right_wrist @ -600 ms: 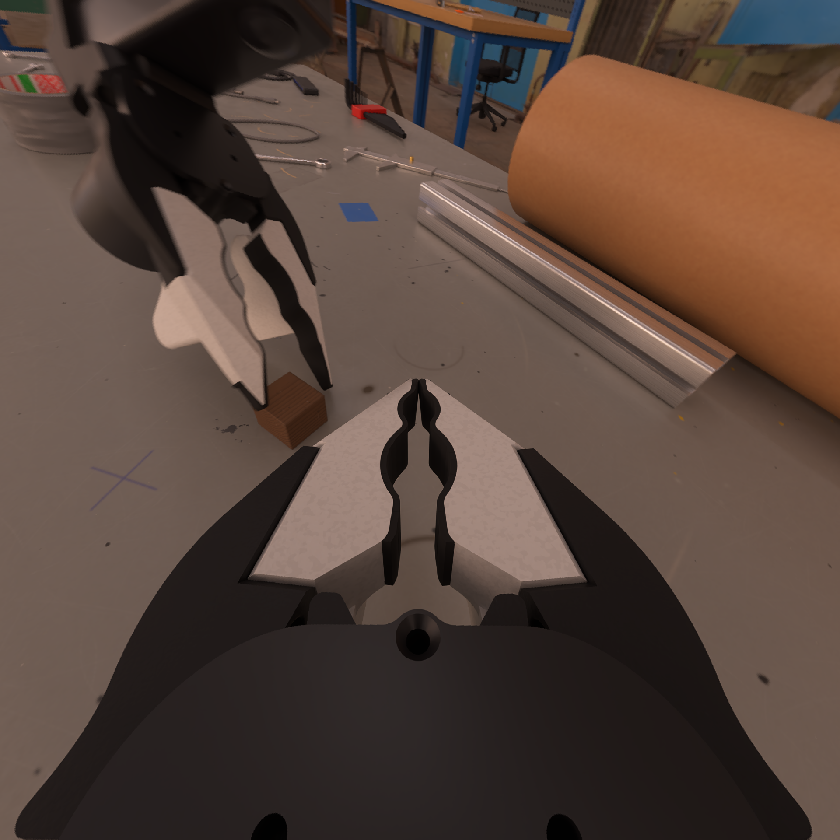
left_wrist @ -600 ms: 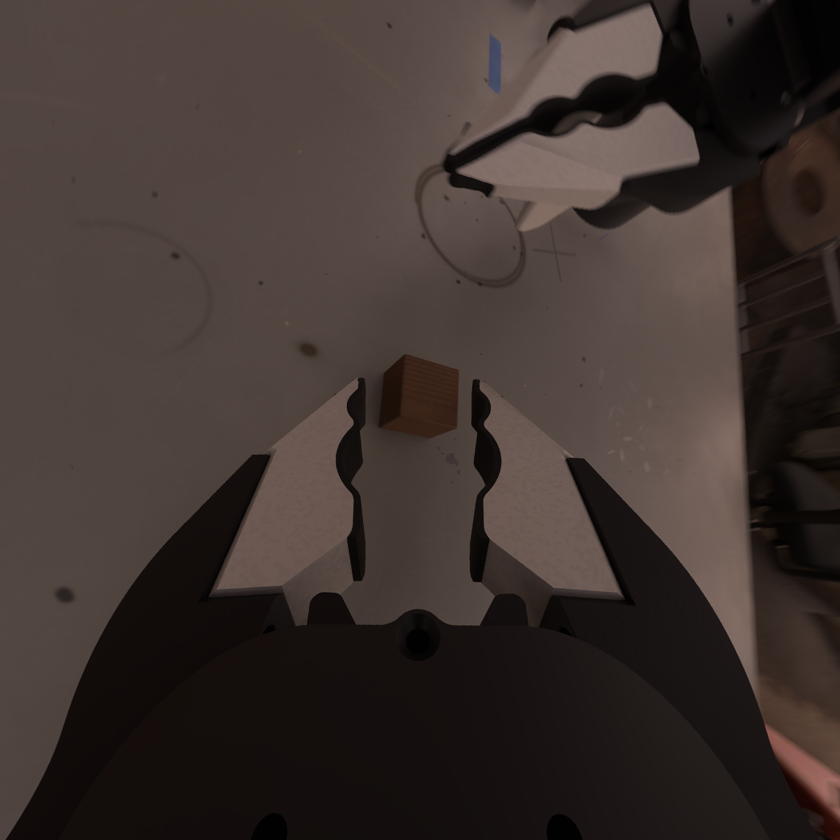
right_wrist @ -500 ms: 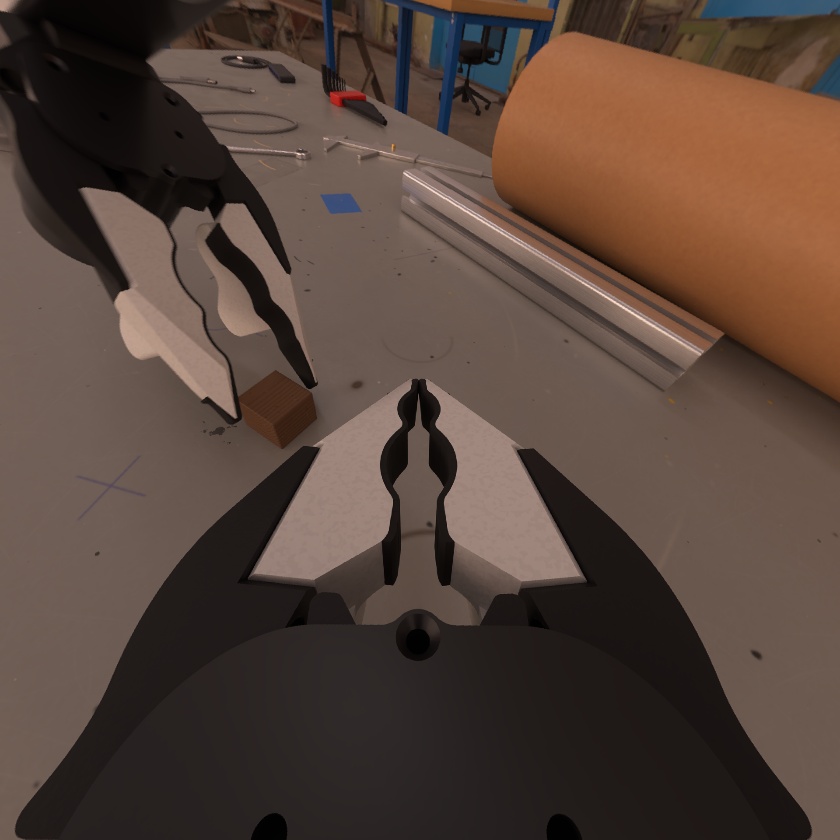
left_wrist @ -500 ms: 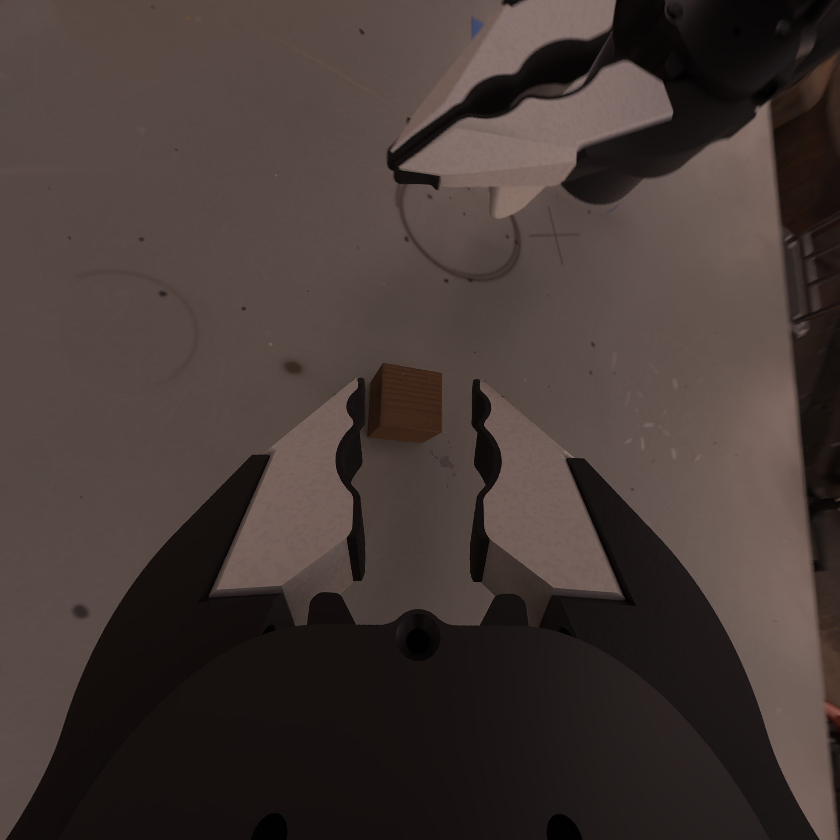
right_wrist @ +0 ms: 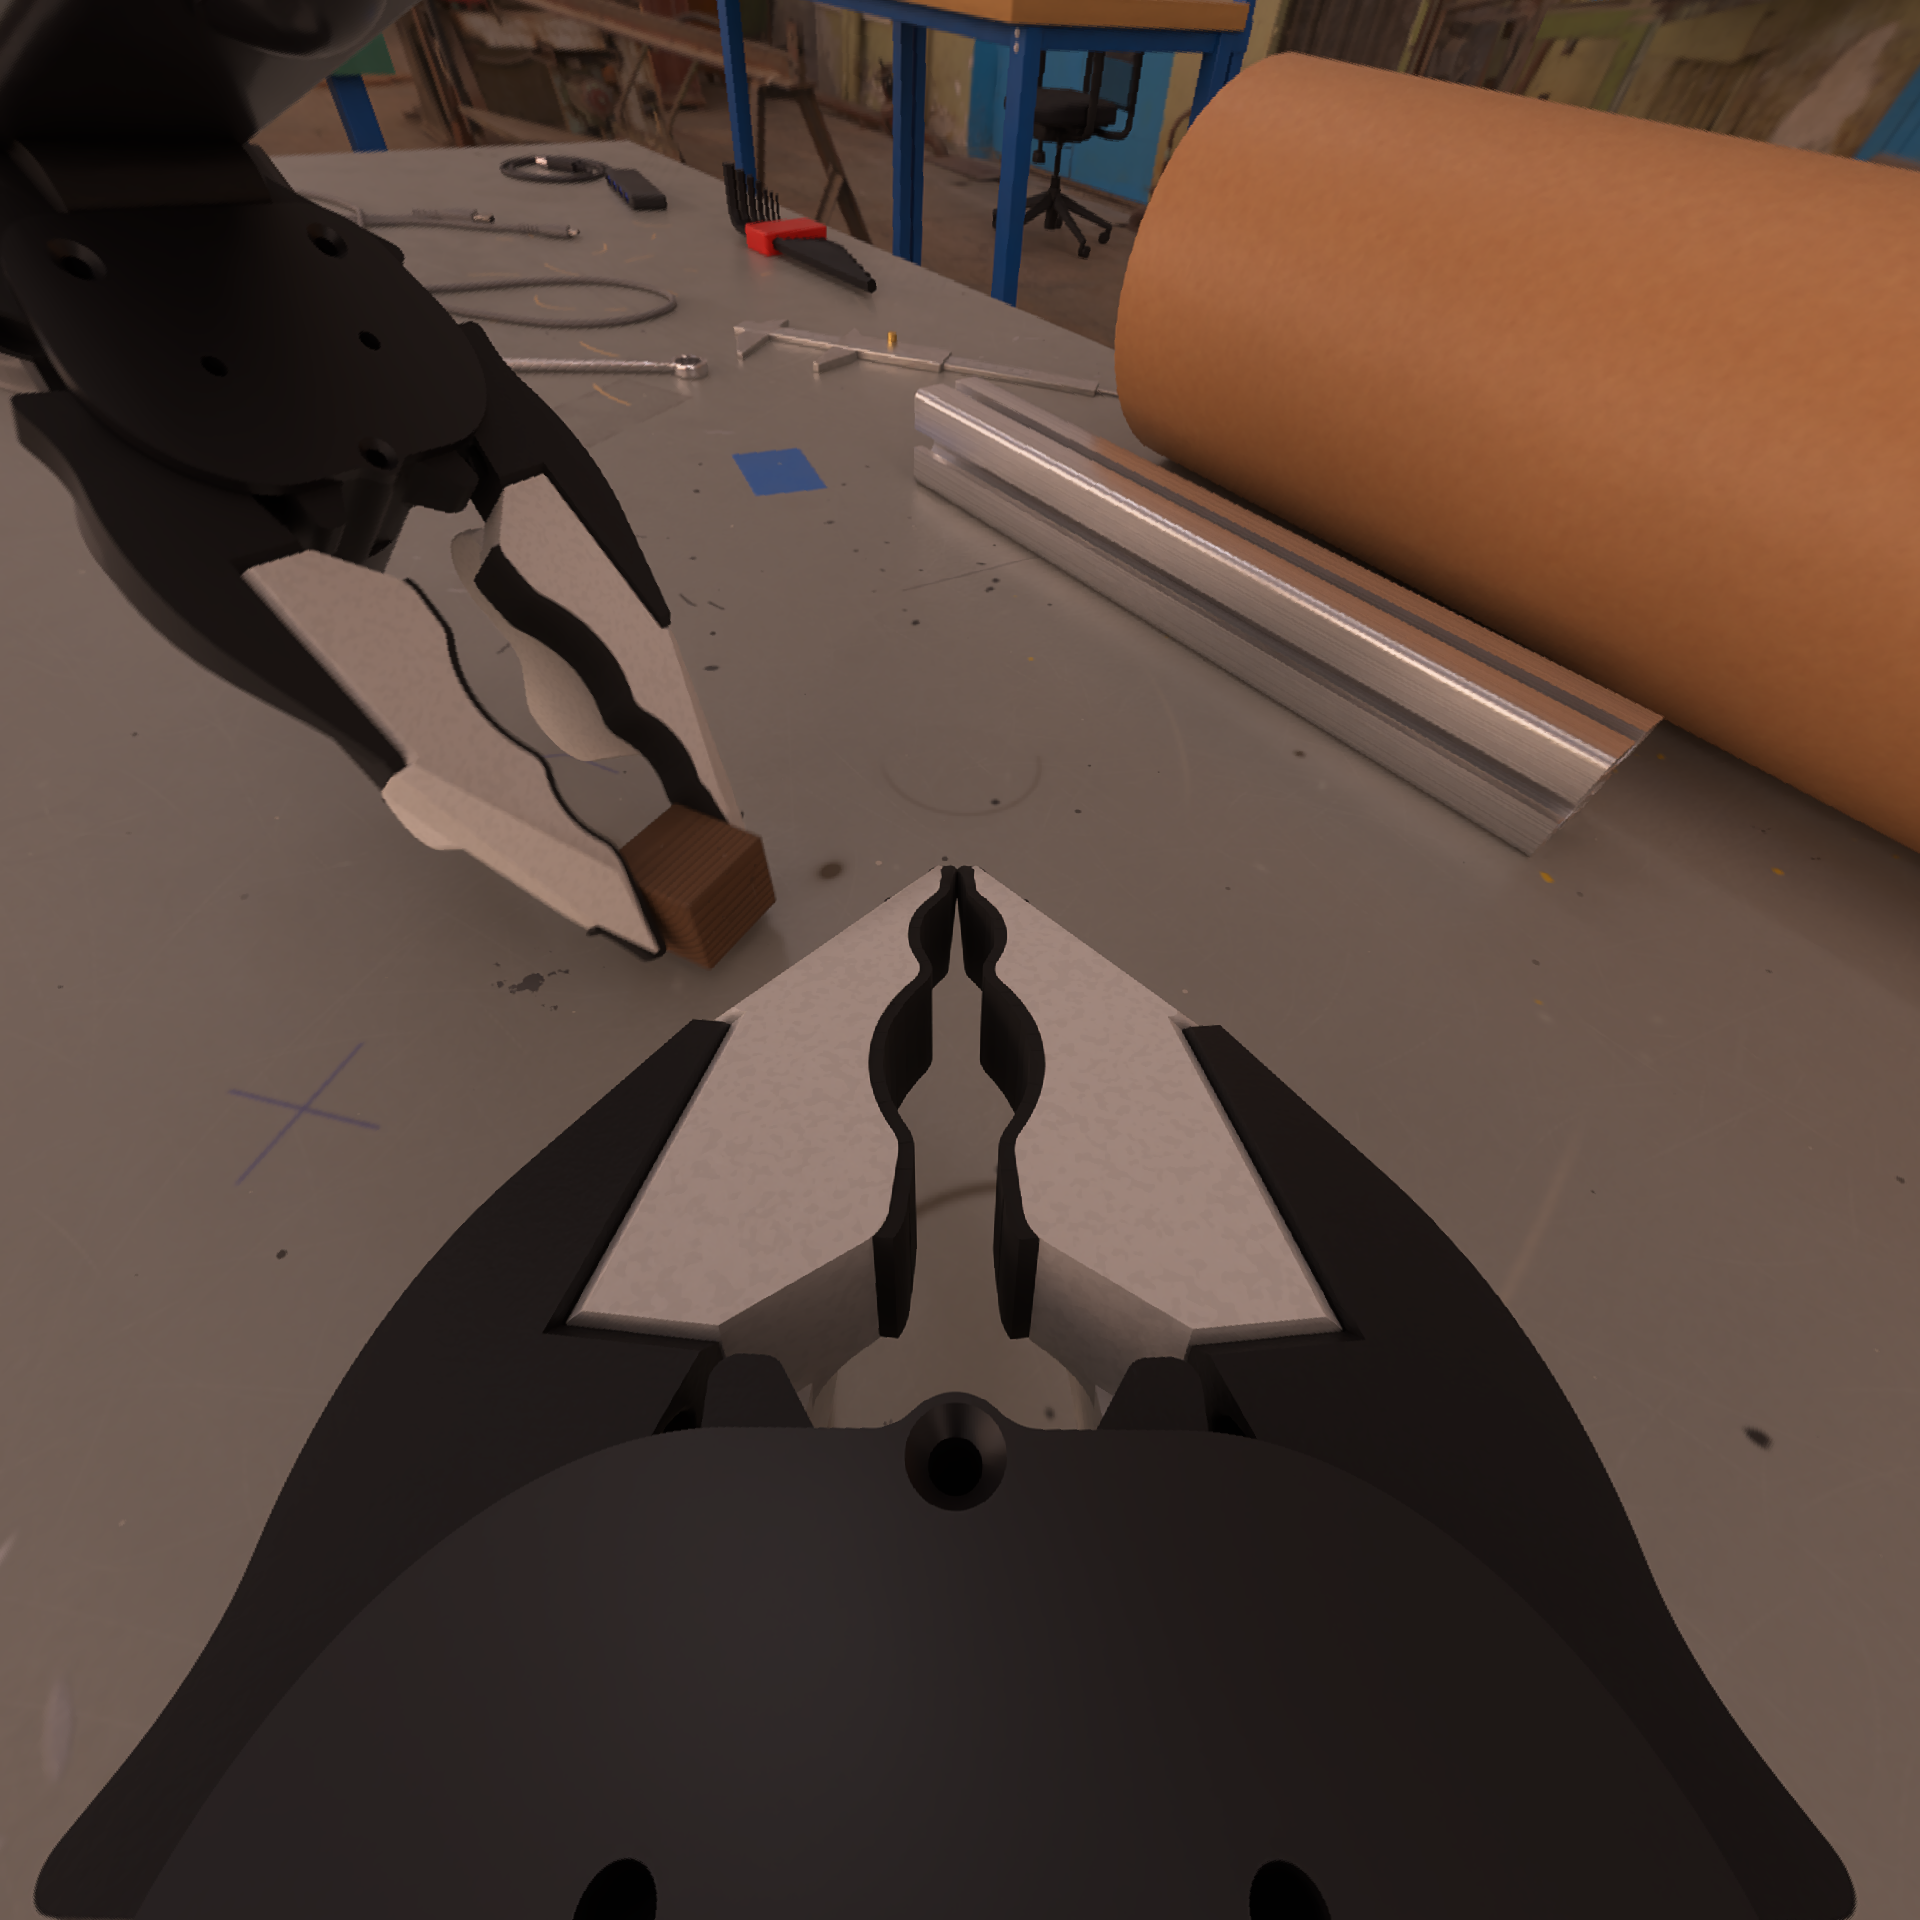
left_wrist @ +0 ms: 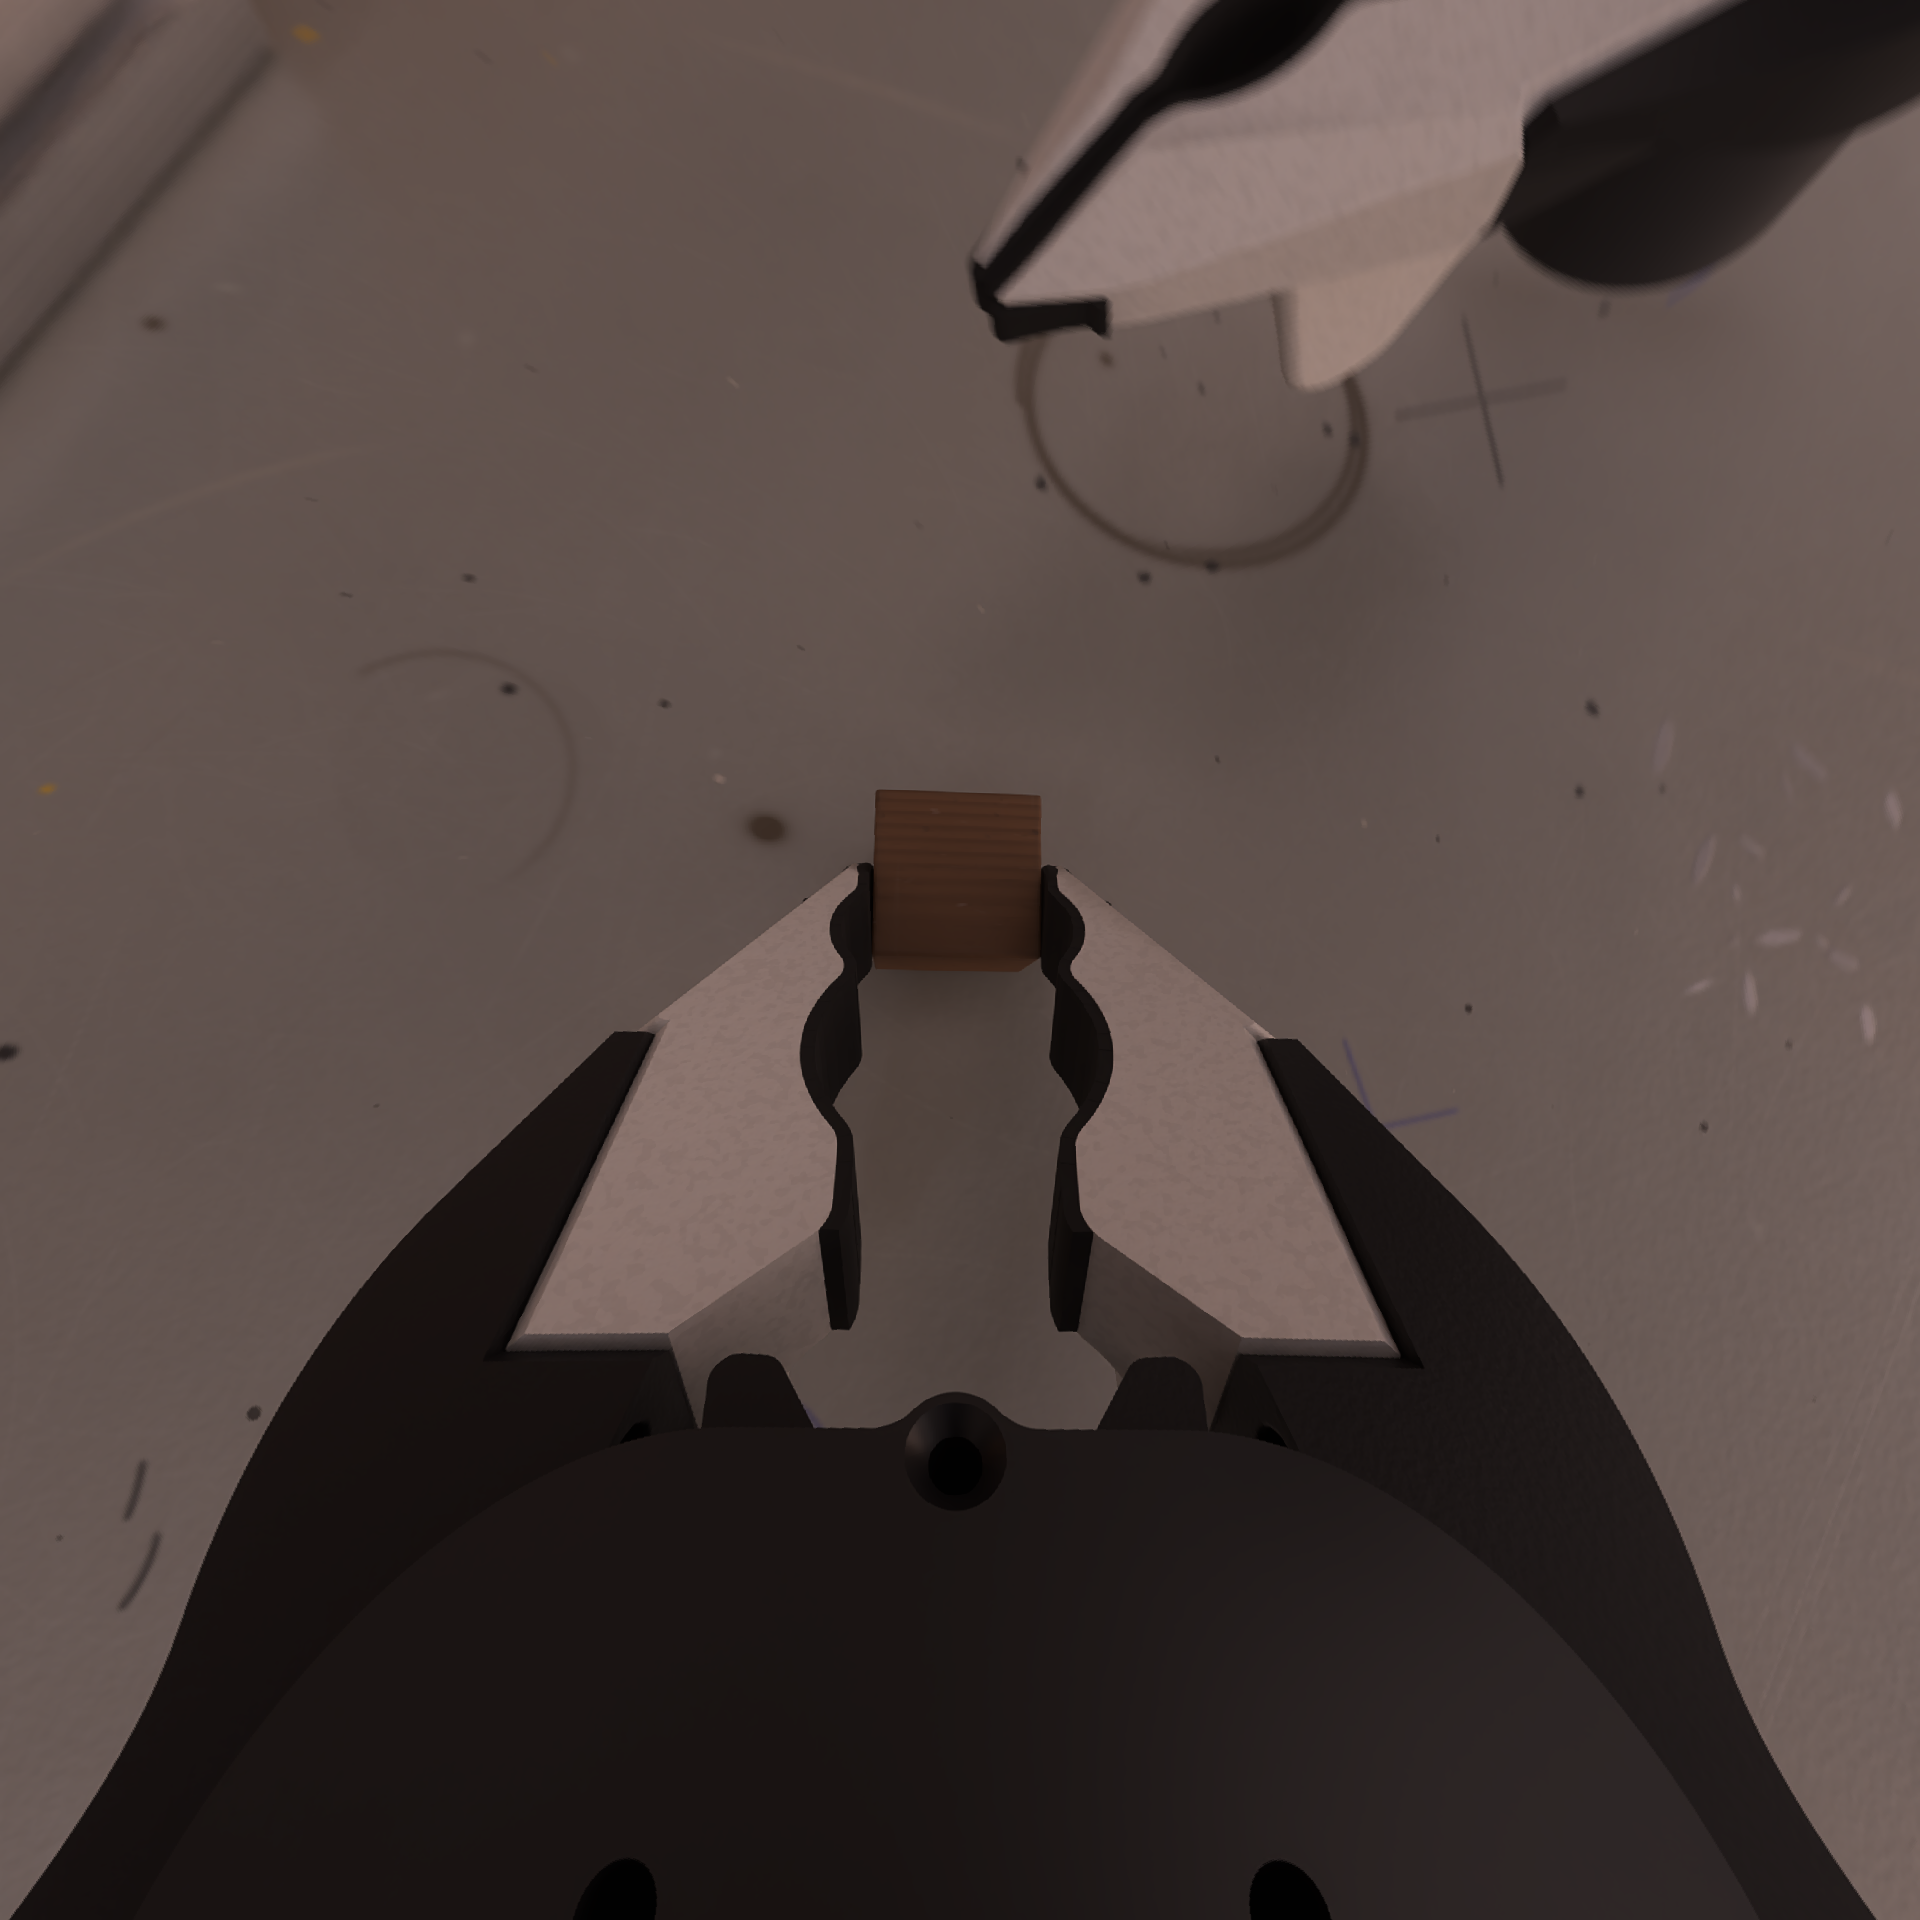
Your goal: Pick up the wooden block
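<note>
The wooden block (left_wrist: 956, 894), a small brown cube, sits between the fingertips of my left gripper (left_wrist: 956, 881), and both pads touch its sides. In the right wrist view the block (right_wrist: 717, 883) is at table level, gripped by the left gripper (right_wrist: 686, 878), which reaches down from the upper left. I cannot tell whether the block is off the grey table (right_wrist: 1039, 675). My right gripper (right_wrist: 956, 875) is shut and empty, just right of the block. It also shows at the top right of the left wrist view (left_wrist: 1039, 301).
A large brown cardboard roll (right_wrist: 1558, 416) and an aluminium profile (right_wrist: 1247, 613) lie along the right. A blue tape patch (right_wrist: 779, 470), a red-handled hex key set (right_wrist: 800, 244), a wrench (right_wrist: 623, 364) and a cable (right_wrist: 561, 307) lie farther back.
My left gripper has moved forward around the block and its fingers have closed onto the block's sides. The right gripper stays shut and has shifted slightly.
</note>
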Robot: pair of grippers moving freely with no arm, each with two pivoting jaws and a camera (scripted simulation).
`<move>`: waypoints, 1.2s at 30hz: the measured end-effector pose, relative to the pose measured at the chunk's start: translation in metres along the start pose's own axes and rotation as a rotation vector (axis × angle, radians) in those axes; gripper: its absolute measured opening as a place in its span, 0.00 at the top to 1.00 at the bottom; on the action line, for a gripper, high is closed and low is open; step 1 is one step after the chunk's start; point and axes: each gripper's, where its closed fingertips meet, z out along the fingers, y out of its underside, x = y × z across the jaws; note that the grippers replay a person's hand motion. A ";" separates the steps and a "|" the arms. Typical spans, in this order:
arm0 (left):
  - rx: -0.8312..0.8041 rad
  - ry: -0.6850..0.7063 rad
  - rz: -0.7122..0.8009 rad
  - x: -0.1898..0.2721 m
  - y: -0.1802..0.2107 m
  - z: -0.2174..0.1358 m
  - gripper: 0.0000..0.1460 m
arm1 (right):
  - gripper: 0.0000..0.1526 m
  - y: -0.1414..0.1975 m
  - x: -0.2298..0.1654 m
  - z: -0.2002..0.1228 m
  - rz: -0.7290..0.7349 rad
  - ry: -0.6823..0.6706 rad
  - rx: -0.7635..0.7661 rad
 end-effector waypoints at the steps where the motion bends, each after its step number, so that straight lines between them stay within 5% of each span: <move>1: 0.033 -0.002 -0.024 -0.003 -0.003 -0.003 0.78 | 1.00 -0.001 0.001 -0.001 0.007 -0.001 0.005; 6: 0.221 0.051 -0.151 -0.014 -0.022 -0.018 0.78 | 1.00 -0.003 -0.001 -0.004 0.008 -0.013 0.031; 14: 0.564 0.392 -0.378 0.014 -0.063 -0.051 0.78 | 1.00 -0.016 -0.018 -0.006 -0.006 -0.043 0.095; 25: 0.590 0.479 -0.394 0.036 -0.069 -0.053 0.78 | 0.97 -0.023 -0.034 0.000 -0.224 0.077 0.030; 30: 0.600 0.482 -0.438 0.028 -0.066 -0.053 0.78 | 1.00 -0.015 -0.026 0.005 -0.252 0.158 -0.043; 36: 0.610 0.470 -0.461 0.018 -0.063 -0.054 0.78 | 1.00 -0.023 -0.012 -0.006 -0.159 0.208 0.059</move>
